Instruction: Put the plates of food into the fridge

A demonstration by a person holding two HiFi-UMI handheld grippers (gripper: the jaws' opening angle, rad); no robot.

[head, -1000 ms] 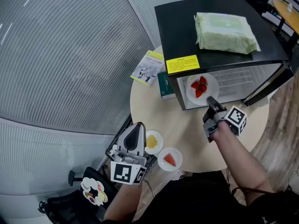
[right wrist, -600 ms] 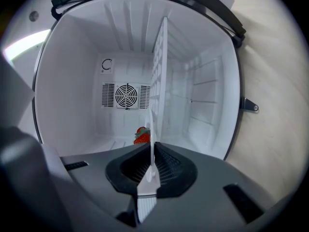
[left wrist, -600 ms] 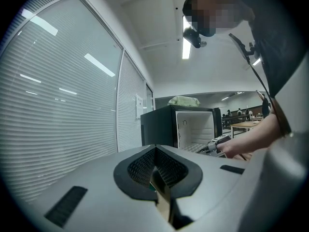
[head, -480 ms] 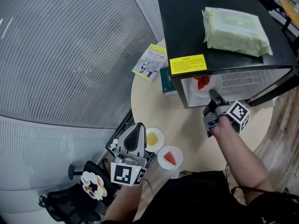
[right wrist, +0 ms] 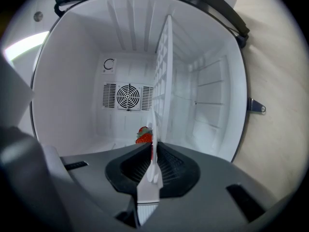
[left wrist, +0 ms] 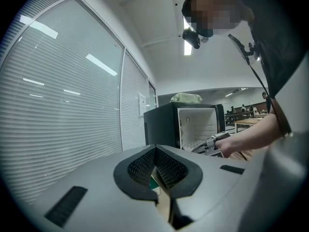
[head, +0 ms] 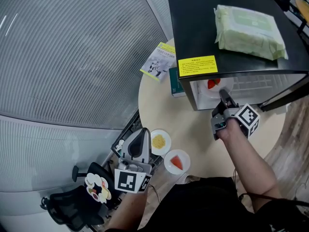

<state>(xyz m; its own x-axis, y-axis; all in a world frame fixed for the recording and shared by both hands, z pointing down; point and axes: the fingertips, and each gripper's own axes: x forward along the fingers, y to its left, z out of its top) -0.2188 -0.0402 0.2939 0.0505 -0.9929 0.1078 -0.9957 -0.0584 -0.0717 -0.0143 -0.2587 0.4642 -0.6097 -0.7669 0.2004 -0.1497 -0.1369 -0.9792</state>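
At the open front of the black fridge (head: 193, 23), the right gripper (head: 223, 93) is clenched on the near rim of a white plate of strawberries (head: 210, 92). Most of that plate already sits inside the fridge's white compartment, low on its floor. The right gripper view shows the plate edge-on, pinched between the two pads (right wrist: 147, 190), with a red strawberry (right wrist: 144, 137) just past them and the fan grille (right wrist: 128, 96) on the fridge's back wall. Well in front of the fridge, at the near edge of the round table (head: 193, 129), the left gripper (head: 140, 132) has its jaws pressed together with nothing between them. Just beside it, on the side towards the fridge, lie a plate of yellow food (head: 160, 141) and a plate with a watermelon slice (head: 176, 161), both outside the fridge. On top of the fridge rests a pale green pack (head: 248, 30). Against the fridge's left side stand a green book (head: 175, 82) and a booklet (head: 158, 62).
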